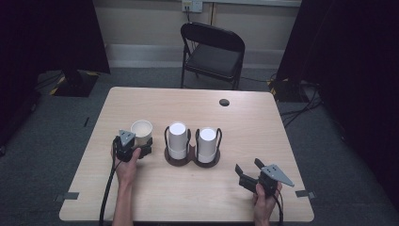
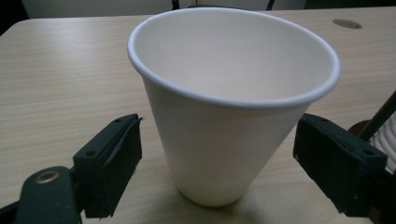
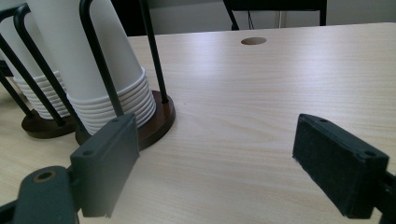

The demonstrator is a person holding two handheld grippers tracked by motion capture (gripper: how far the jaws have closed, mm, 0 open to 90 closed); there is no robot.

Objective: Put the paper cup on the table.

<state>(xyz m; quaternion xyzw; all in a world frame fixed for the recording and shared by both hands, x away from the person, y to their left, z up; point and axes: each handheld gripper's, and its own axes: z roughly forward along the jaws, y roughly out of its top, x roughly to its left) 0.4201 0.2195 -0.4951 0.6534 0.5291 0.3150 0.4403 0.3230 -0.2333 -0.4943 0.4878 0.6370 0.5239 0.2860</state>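
Observation:
An empty white paper cup (image 1: 141,129) (image 2: 224,140) stands upright on the wooden table (image 1: 263,127), left of centre. My left gripper (image 1: 143,147) (image 2: 217,158) is open, with one jaw on each side of the cup's lower half and a small gap at both sides. Two stacks of upside-down white cups (image 1: 178,140) (image 1: 207,140) sit in black wire holders on dark round bases at the table's middle. My right gripper (image 1: 247,165) (image 3: 215,154) is open over bare table to the right of the nearer stack (image 3: 107,70), with nothing between its jaws.
A black folding chair (image 1: 214,52) stands behind the table. A round cable hole (image 1: 224,102) (image 3: 253,41) lies at the far right of the tabletop. Grey tape marks (image 1: 305,193) sit near the front corners. Black curtains hang on both sides.

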